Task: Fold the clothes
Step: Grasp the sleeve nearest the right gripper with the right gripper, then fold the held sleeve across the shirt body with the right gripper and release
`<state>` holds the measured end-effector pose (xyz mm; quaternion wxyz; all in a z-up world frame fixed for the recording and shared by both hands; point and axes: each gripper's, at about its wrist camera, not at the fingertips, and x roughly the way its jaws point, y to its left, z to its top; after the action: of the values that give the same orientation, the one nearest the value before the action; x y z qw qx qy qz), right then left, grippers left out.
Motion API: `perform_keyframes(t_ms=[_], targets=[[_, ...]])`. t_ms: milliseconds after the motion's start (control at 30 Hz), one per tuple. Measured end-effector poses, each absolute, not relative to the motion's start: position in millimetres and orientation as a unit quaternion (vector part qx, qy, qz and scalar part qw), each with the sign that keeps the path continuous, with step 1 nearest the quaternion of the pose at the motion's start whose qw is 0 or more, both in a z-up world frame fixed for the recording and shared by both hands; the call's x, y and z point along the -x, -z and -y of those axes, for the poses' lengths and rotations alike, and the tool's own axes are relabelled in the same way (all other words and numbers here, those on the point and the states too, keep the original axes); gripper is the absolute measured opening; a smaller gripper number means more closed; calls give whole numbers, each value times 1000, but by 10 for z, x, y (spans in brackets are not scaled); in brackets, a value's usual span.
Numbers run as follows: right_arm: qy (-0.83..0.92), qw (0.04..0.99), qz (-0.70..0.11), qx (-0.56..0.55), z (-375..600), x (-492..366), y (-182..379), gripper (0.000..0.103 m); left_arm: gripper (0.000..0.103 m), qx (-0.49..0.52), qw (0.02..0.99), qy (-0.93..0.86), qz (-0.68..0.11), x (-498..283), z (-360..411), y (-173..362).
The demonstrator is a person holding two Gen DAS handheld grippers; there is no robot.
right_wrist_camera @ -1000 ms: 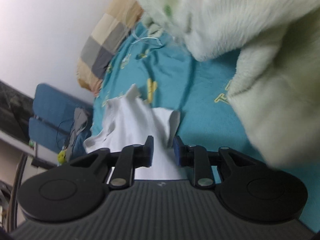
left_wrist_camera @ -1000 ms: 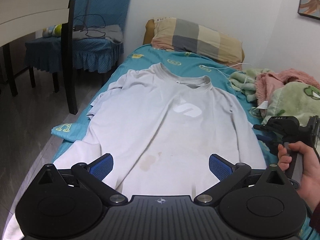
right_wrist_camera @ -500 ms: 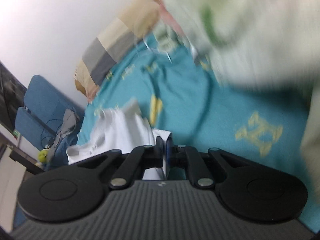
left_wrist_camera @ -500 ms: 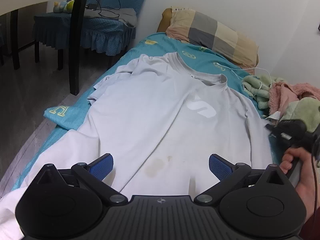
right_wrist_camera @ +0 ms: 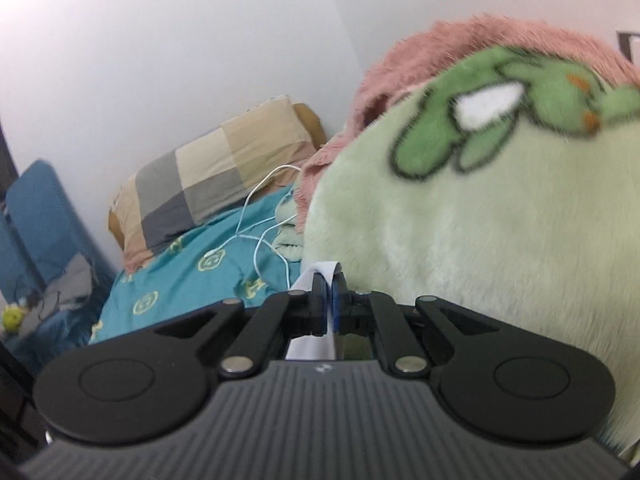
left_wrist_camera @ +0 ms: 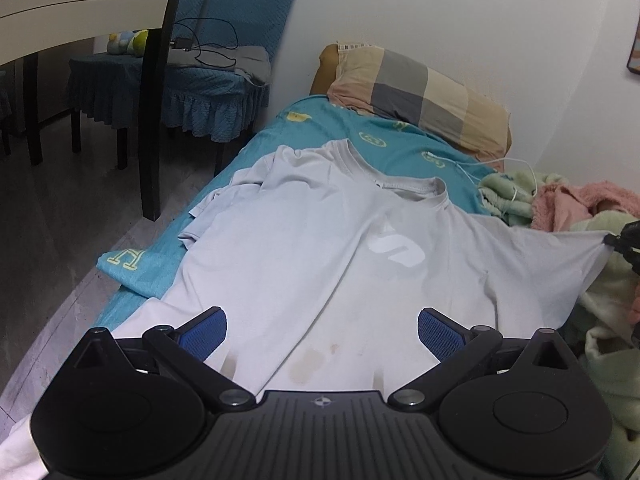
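The right gripper point(right_wrist_camera: 327, 300) is pinching the grey T-shirt's point(left_wrist_camera: 320, 256) sleeve at frame right; the left gripper point(left_wrist_camera: 322, 330) is hovering, jaws spread, lower centre.

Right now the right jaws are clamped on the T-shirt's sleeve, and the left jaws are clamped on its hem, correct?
Not quite. The left gripper has its jaws wide open above the pale grey T-shirt, gripping nothing, as the left wrist view shows. The rest holds: the right gripper is shut on the sleeve, which it holds lifted off the bed.
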<state>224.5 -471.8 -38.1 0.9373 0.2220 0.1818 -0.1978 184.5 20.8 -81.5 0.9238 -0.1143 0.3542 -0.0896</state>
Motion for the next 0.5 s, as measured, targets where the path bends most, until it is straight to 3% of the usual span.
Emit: perform_keyframes(t_ms=[167,500], targets=[[147,943,-205,-216,4337,-2400,167,6,103,125,928,85,-341,-1857,-287,715],[28,946,-266,-182,2362,-3073,61,6,103,151,934,56,-318,-1858,-740,588]])
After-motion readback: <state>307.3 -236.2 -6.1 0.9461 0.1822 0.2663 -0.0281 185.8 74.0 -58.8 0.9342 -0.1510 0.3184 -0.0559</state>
